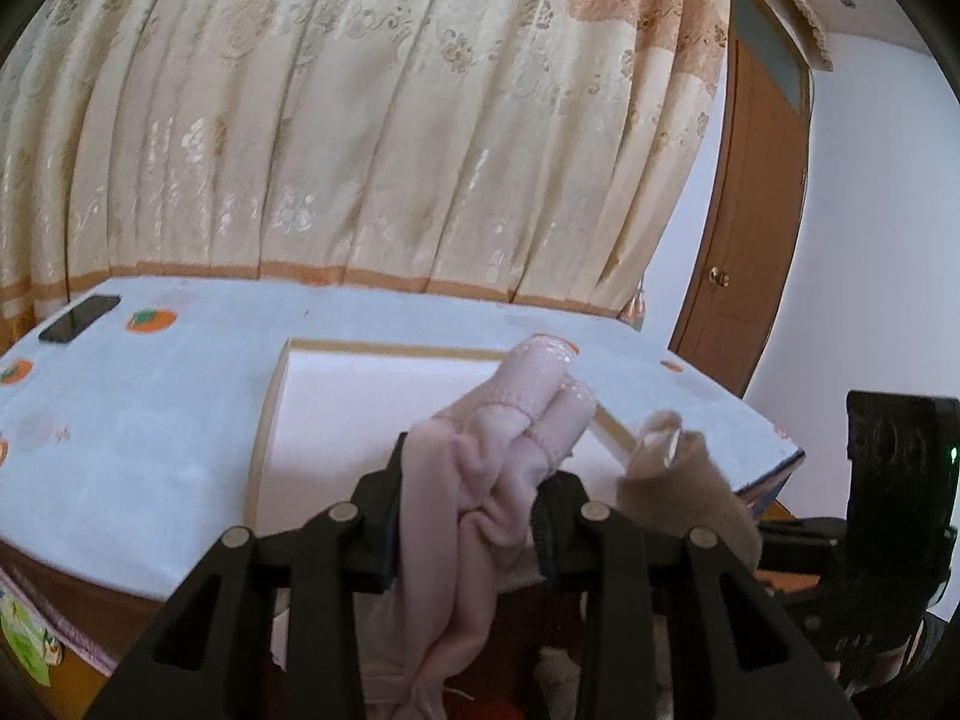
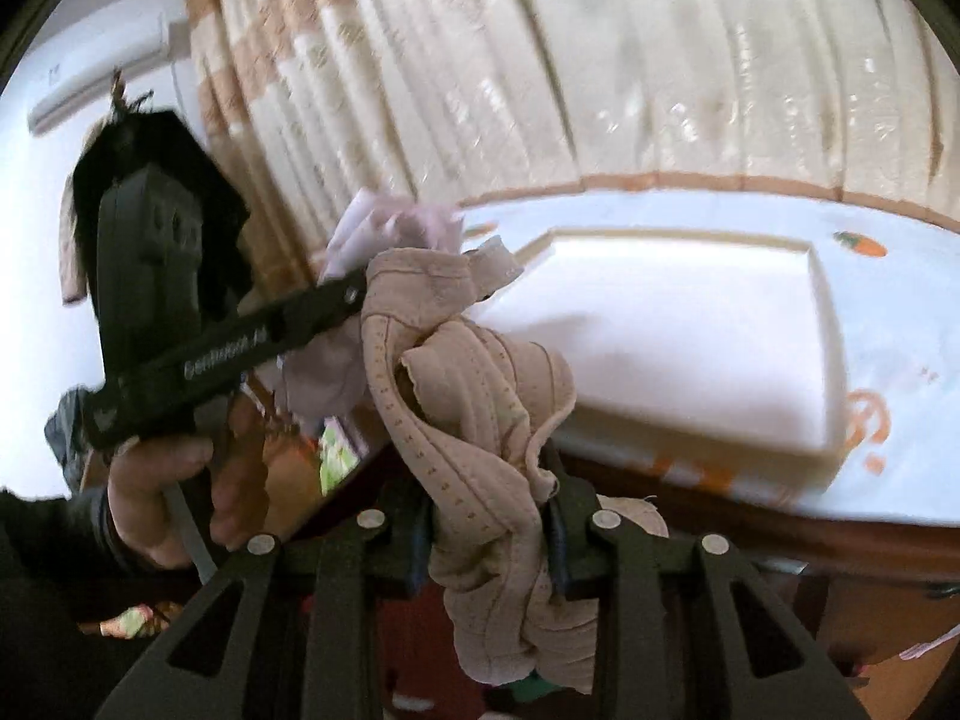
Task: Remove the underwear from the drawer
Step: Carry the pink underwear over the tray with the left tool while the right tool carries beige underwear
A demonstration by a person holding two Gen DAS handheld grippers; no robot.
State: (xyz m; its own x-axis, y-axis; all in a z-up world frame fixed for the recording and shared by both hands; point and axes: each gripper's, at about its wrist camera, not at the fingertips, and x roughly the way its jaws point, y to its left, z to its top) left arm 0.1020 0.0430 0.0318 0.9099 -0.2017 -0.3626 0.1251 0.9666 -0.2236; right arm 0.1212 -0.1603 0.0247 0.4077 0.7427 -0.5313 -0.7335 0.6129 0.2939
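My left gripper [image 1: 474, 468] is shut on pink underwear [image 1: 480, 480], which bunches between the fingers and hangs down below them. My right gripper [image 2: 489, 468] is shut on beige underwear [image 2: 480, 396] with dotted seams, draped over and under the fingers. In the right wrist view the left gripper's body [image 2: 228, 354] crosses at the left with the pink underwear [image 2: 390, 228] at its tip. In the left wrist view the beige underwear [image 1: 684, 486] shows at the right. Both are held above the table's front edge. The drawer is not clearly in view.
A white foam board [image 1: 384, 414] lies on the white tablecloth [image 1: 150, 420] with orange prints. A black phone [image 1: 81, 318] lies at the far left. A patterned curtain [image 1: 360, 120] hangs behind and a brown door [image 1: 756, 210] stands at the right.
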